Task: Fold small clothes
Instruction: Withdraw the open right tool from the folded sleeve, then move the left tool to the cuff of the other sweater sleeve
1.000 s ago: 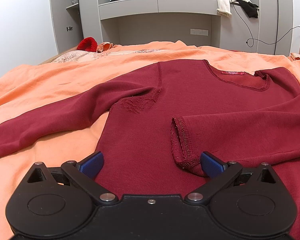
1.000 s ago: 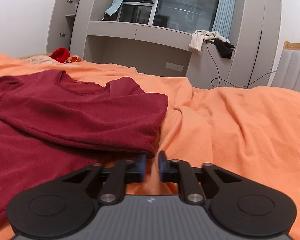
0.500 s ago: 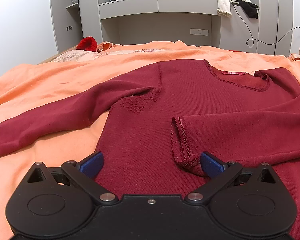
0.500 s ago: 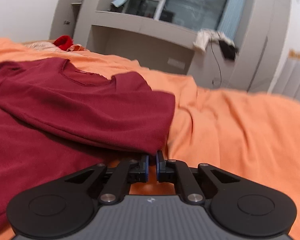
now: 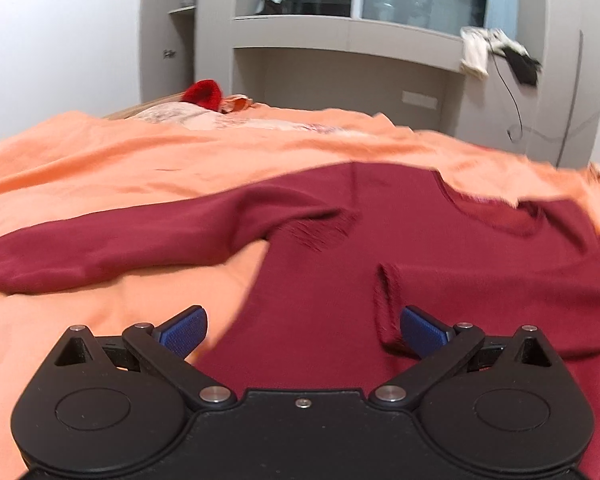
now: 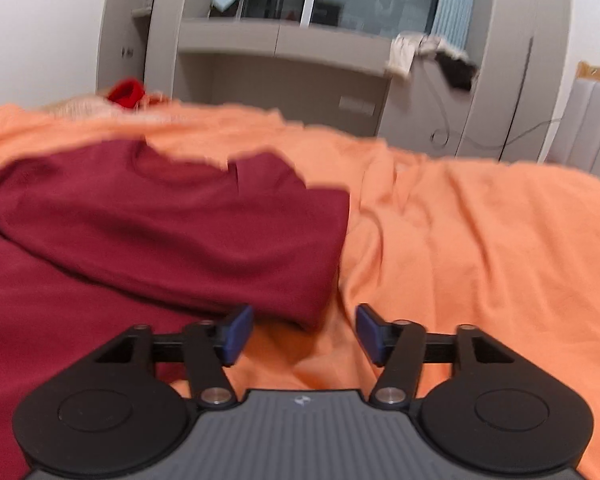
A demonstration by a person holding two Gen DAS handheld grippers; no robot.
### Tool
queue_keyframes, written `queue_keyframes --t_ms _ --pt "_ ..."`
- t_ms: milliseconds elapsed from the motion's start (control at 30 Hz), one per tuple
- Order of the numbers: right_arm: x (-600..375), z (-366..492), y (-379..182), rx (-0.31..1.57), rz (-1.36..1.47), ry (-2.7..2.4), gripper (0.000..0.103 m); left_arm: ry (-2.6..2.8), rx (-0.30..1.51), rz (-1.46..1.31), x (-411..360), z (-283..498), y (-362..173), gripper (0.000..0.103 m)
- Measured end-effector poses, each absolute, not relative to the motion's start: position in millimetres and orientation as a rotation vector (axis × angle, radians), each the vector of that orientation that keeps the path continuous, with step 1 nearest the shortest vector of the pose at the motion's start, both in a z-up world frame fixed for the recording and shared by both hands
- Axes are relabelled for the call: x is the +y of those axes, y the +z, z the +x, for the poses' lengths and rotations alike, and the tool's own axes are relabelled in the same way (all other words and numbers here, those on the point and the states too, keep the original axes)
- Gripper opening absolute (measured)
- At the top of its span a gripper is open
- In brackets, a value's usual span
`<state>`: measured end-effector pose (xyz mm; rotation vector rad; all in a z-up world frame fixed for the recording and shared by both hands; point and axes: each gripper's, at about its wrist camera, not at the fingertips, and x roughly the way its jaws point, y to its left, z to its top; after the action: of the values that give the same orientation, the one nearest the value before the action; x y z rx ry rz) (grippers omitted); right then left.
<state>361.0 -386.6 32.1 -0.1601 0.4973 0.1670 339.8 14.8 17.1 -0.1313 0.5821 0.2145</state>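
A dark red long-sleeved sweater point(image 5: 340, 280) lies flat on the orange bedspread point(image 5: 100, 168). One sleeve stretches out to the left point(image 5: 120, 240); the other is folded across the body, its cuff point(image 5: 384, 304) just ahead of my left gripper's right finger. My left gripper point(image 5: 302, 330) is open above the sweater's body with nothing between its pads. In the right wrist view the folded sleeve and shoulder point(image 6: 180, 232) lie ahead. My right gripper point(image 6: 304, 334) is opening, its jaws wide apart over the bedspread by the fold's corner, holding nothing.
A grey wall unit point(image 5: 340, 60) with a window stands behind the bed. White and black cloths point(image 5: 496, 52) hang on it, with a cable beside them. A bright red item point(image 5: 202, 94) and pale fabric lie at the bed's far left. A padded chair point(image 6: 596, 120) stands at the right.
My right gripper, shut half a second ago at the fold's corner, has opened wide and lifted. My left gripper has risen and rolled a little, still open.
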Motion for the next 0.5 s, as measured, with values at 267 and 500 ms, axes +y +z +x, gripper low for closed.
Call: queue_keyframes --t_ms 267,500 --pt "-347.0 300.4 61.2 0.3 0.062 0.365 0.103 0.444 0.447 -0.181 90.0 295.3 39.2 0.103" --pt "-290.4 277.0 55.4 0.288 0.167 0.537 0.103 0.563 0.41 -0.336 168.6 263.3 49.3 0.103"
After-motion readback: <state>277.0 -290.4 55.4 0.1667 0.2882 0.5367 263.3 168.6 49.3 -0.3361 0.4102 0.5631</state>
